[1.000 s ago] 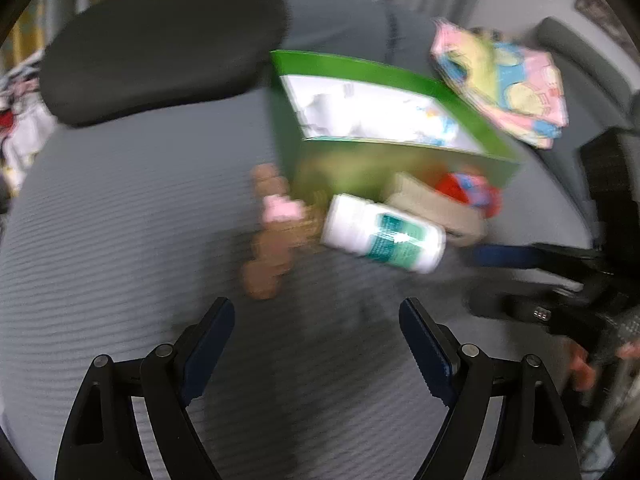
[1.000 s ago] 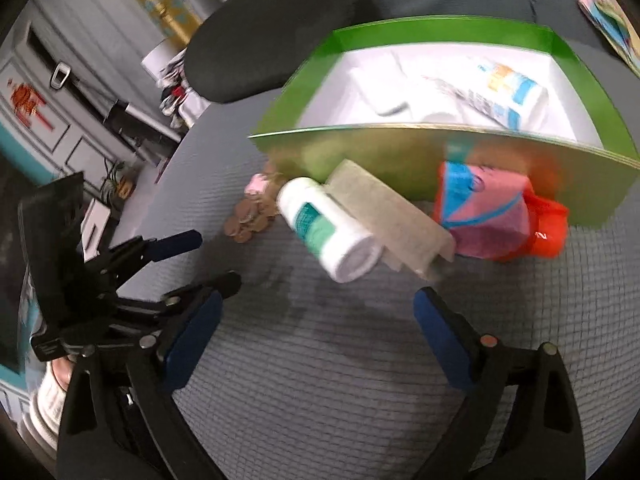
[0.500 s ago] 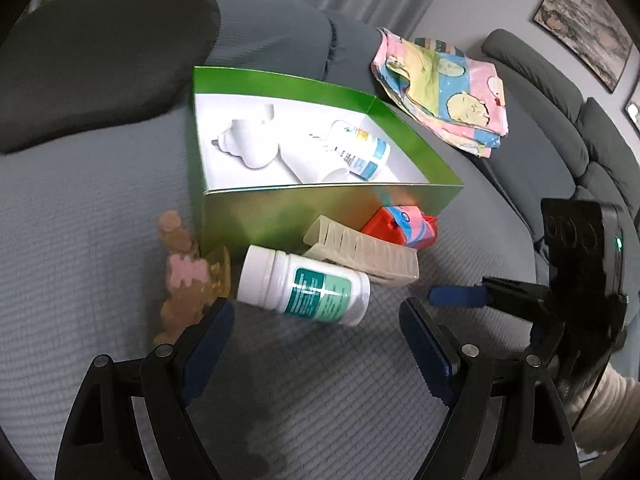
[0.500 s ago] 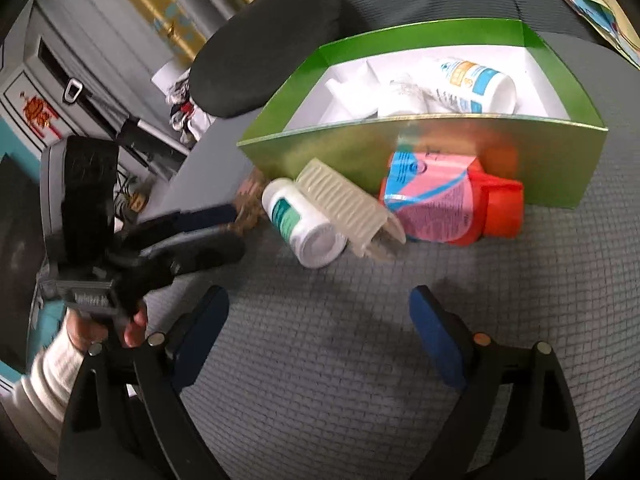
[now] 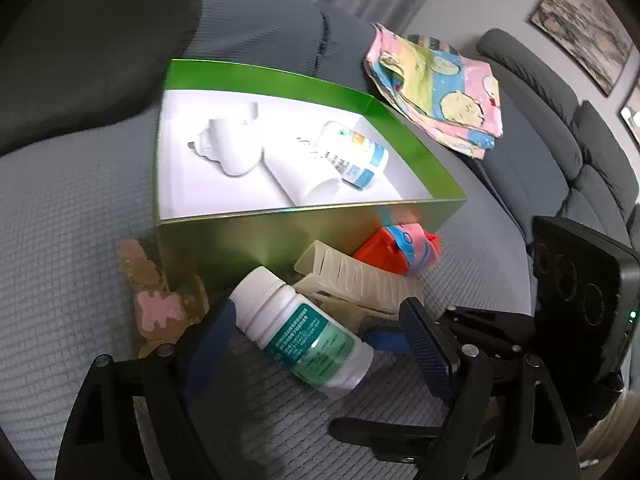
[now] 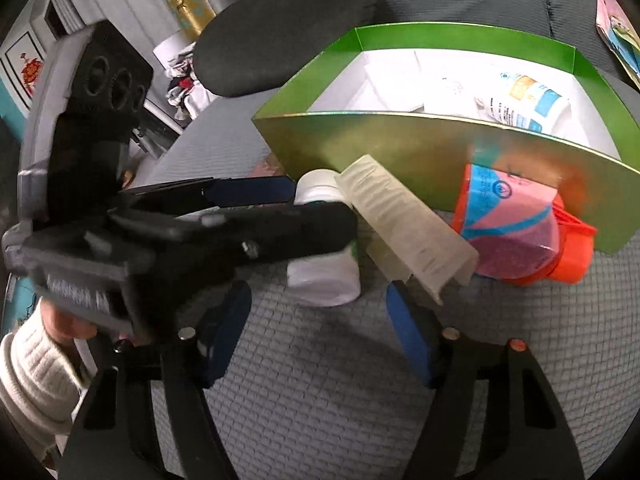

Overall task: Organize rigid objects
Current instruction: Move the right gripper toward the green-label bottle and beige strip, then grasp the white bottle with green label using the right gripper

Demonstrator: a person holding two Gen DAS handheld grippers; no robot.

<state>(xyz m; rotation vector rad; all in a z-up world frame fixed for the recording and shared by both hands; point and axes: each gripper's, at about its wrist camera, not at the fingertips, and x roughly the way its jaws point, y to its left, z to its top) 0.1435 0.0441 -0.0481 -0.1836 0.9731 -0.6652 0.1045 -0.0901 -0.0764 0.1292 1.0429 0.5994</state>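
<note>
Two grippers converge on one white pill bottle (image 5: pixel 301 334), which lies on its side on the grey sofa seat (image 5: pixel 72 208) just in front of the green box (image 5: pixel 280 236), cap toward the box and long axis running diagonally. The left gripper (image 5: pixel 316 346) is nearer: its jaws stand wide with the bottle between them, pads not visibly pressing. The right gripper (image 6: pixel 318 330), just beside the bottle's base, has just been closing, yet nothing sits between its fingers. My guess is the left takes it. The bottle's teal label carries print too small to read; a tube (image 5: pixel 352 156) inside the box likewise.
</note>
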